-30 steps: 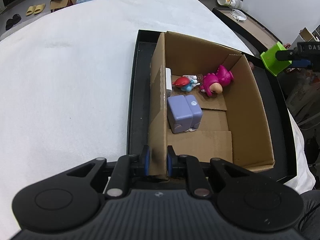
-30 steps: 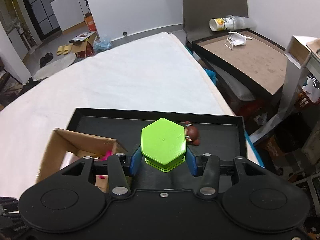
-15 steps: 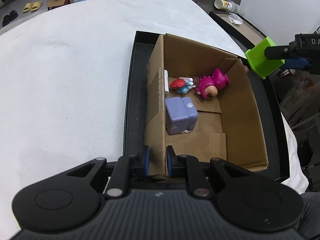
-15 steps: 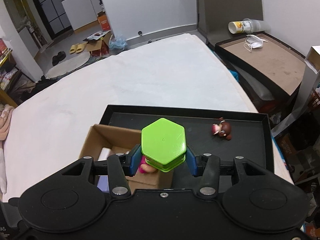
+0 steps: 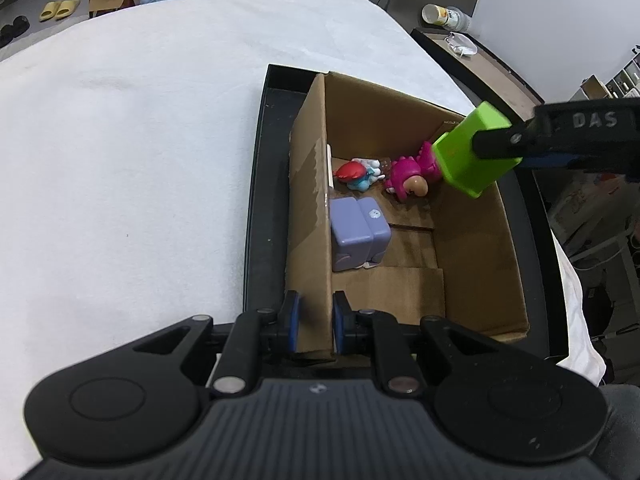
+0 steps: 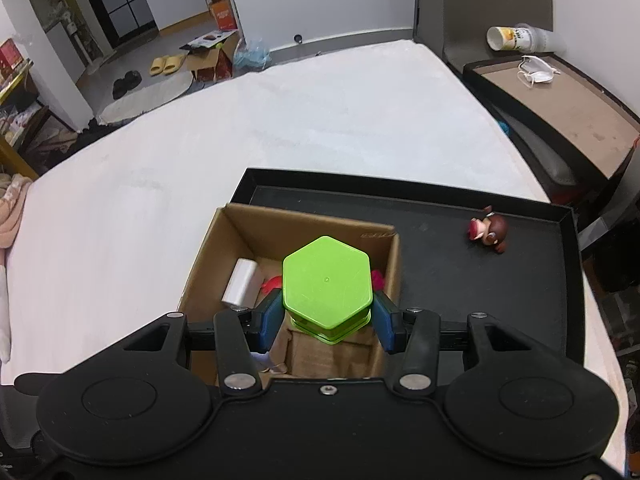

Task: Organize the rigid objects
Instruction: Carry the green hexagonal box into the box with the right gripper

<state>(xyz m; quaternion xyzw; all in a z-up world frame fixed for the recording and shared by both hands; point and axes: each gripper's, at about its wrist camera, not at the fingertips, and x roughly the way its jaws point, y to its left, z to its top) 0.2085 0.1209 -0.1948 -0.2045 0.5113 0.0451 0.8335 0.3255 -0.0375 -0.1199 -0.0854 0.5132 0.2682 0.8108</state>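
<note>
My right gripper is shut on a green hexagonal block and holds it above the open cardboard box; the block also shows in the left wrist view, over the box's far right corner. My left gripper is shut on the box's near left wall. Inside the box lie a lilac block, a pink dinosaur figure, a red and blue figure and a white roll. A small brown-haired figure lies on the black tray.
The black tray holding the box sits on a white-covered surface. A side table with a cup and a face mask stands to the right. Shoes and a cardboard box lie on the floor beyond.
My right gripper has carried the green block leftward from over the tray to above the box. My left gripper has kept its hold on the box wall.
</note>
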